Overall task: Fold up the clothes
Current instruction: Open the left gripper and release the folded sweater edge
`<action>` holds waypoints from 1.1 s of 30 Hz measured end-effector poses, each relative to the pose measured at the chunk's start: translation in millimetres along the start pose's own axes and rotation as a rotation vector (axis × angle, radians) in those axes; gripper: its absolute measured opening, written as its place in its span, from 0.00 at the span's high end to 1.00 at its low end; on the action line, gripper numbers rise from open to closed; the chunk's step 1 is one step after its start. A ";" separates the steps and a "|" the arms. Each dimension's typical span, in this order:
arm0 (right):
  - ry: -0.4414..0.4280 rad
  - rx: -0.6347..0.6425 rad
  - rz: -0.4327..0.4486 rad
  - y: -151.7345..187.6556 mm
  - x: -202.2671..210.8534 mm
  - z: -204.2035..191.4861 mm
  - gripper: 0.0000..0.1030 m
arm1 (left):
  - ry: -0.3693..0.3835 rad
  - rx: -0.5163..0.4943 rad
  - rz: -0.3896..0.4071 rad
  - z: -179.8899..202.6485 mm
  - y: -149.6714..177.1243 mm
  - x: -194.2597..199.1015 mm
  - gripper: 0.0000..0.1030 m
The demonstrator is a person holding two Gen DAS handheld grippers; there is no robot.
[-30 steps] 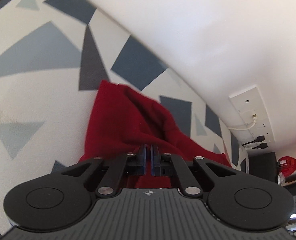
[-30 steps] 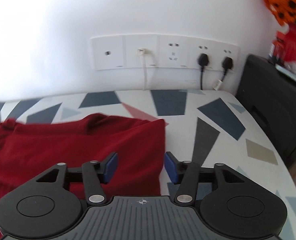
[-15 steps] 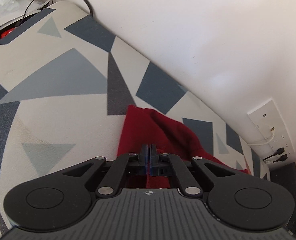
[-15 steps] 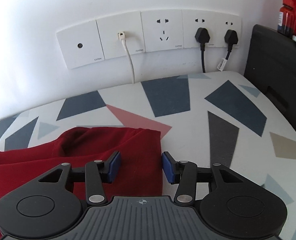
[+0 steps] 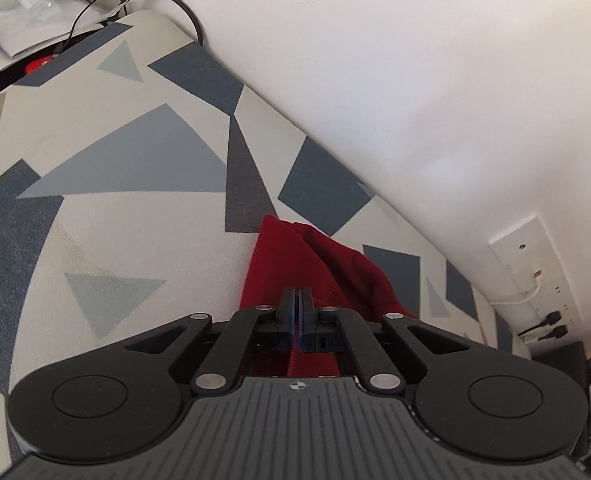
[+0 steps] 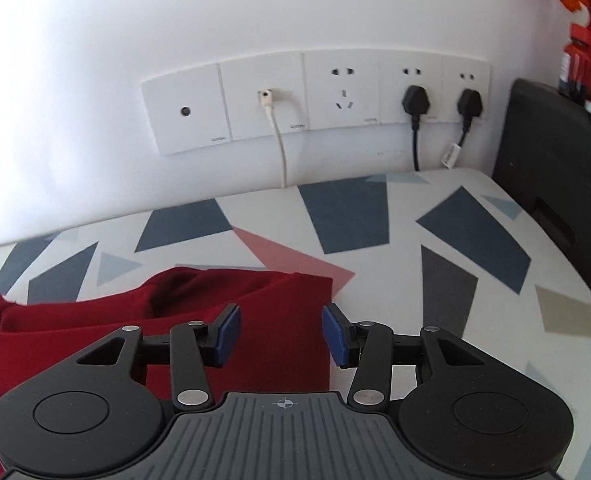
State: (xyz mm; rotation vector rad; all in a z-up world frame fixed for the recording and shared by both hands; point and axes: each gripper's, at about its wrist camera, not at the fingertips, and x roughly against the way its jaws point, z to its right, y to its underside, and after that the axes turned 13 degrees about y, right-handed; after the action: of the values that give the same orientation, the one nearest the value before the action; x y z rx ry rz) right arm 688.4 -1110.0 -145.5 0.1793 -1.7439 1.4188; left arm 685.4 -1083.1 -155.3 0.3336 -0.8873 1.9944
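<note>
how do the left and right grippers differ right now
The left gripper has its jaws shut, pinching the red cloth; the right gripper has its jaws apart, having just closed a little, with the cloth's corner lying between them ungripped. The left one looks along the wall across the patterned cover; the right one faces the wall sockets. Both are black with blue pads and angled down at the same cloth.

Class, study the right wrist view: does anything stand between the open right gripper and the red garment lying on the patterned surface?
Nothing visible does. The right gripper has its jaws apart, just closed a little, directly over the red garment near its corner, with only red cloth showing between the pads. The patterned surface beside that corner is bare.
</note>
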 end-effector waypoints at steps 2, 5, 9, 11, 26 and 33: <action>0.009 -0.024 0.014 0.0 3.8 3.6 0.59 | 0.019 0.006 -0.001 4.6 -2.9 5.7 0.98; 0.011 -0.043 0.014 0.2 5.8 10.4 0.59 | 0.049 -0.009 -0.035 8.9 -9.9 3.7 0.97; -0.003 -0.010 -0.005 5.3 8.4 9.5 0.59 | -0.031 -0.019 -0.140 3.6 -10.3 -13.9 0.69; -0.015 0.024 0.001 10.7 13.7 4.8 0.59 | -0.007 0.009 -0.156 -2.6 -5.8 -13.8 0.63; -0.037 0.123 -0.031 42.7 15.2 -14.2 0.55 | 0.062 -0.035 -0.296 10.3 17.7 -12.6 0.34; -0.035 0.124 -0.030 43.0 15.0 -13.9 0.55 | 0.071 -0.069 -0.309 12.8 18.2 -6.3 0.95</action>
State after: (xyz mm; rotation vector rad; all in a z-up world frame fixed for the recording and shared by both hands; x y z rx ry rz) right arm 661.0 -1077.6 -167.0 0.2971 -1.6753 1.5110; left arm 672.6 -1102.1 -157.9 0.3369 -0.8053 1.6772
